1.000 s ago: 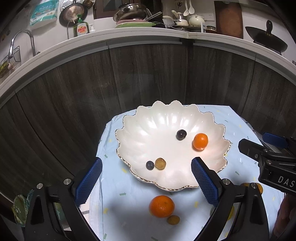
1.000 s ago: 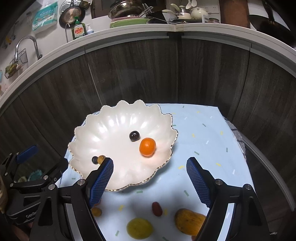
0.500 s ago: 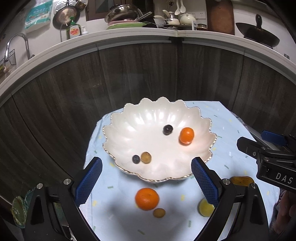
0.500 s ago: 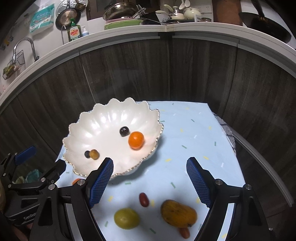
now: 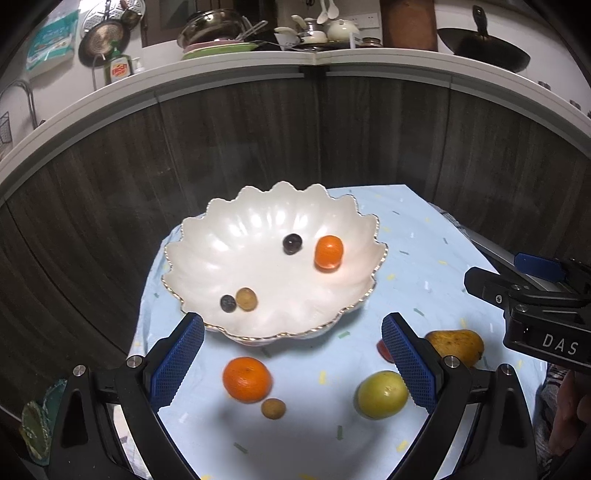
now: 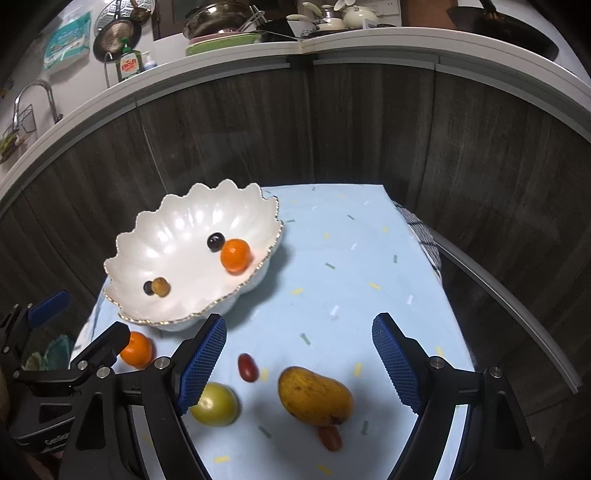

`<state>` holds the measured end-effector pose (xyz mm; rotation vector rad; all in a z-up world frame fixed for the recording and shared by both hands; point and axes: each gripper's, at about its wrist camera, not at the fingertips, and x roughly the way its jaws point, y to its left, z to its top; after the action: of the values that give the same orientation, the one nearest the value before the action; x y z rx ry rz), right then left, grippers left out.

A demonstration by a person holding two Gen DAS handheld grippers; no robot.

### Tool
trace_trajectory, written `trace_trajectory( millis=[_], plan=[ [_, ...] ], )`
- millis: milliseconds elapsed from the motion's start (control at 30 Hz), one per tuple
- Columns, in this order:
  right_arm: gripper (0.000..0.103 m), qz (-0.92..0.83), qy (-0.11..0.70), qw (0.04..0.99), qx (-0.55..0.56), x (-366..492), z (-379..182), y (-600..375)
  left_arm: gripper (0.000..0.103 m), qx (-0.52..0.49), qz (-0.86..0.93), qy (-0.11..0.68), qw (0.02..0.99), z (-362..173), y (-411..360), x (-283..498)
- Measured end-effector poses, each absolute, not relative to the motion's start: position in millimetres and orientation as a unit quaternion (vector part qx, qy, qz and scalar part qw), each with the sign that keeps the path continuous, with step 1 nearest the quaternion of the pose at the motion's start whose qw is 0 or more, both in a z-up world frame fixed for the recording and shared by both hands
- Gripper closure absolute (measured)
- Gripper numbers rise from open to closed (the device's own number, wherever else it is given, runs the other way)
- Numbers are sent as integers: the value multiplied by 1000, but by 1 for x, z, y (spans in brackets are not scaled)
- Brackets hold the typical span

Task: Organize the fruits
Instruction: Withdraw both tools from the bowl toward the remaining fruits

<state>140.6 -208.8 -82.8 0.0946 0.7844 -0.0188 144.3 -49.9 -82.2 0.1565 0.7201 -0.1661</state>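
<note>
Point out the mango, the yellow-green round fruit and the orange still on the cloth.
mango (image 6: 314, 397): right wrist view, middle of its skin.
yellow-green fruit (image 6: 216, 404): right wrist view, its top.
orange (image 5: 246, 379): left wrist view, its centre.

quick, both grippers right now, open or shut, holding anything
Left gripper: open, holding nothing; an orange lies on the cloth between its fingers.
Right gripper: open, holding nothing; a mango lies on the cloth between its fingers.

Home kitchen. A white counter (image 5: 236, 79) over dark wood-grain cabinet fronts (image 5: 236, 155) carries stacked pans (image 5: 210, 31), plates (image 5: 218, 48), a teapot (image 5: 341, 29) and a dish-soap bottle (image 6: 130, 66); a tap (image 6: 35, 99) stands at left, a wok (image 5: 484, 48) at right.
</note>
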Motion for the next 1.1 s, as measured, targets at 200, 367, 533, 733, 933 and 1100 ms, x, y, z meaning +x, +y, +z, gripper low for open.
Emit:
trace_trajectory(
  millis=[200, 367, 533, 733, 933, 1100],
  plan=[
    [21, -15, 388, 920, 47, 131, -89, -217, 5, 81, -92, 355, 927, -88, -59, 137],
    [21, -23, 396, 916, 52, 121, -98, -224, 5, 87, -106, 361, 923, -95, -66, 132],
    [21, -29, 409, 910, 60, 111, -111, -231, 5, 94, -121, 364, 919, -102, -76, 127],
    [21, -37, 419, 905, 62, 105, -123, -238, 5, 94, -129, 372, 915, -109, -81, 124],
    [21, -40, 427, 902, 50, 98, -131, -238, 5, 90, -135, 382, 910, -120, -82, 124],
    [22, -38, 435, 899, 42, 95, -142, -236, 5, 95, -141, 387, 906, -132, -85, 122]
  ],
)
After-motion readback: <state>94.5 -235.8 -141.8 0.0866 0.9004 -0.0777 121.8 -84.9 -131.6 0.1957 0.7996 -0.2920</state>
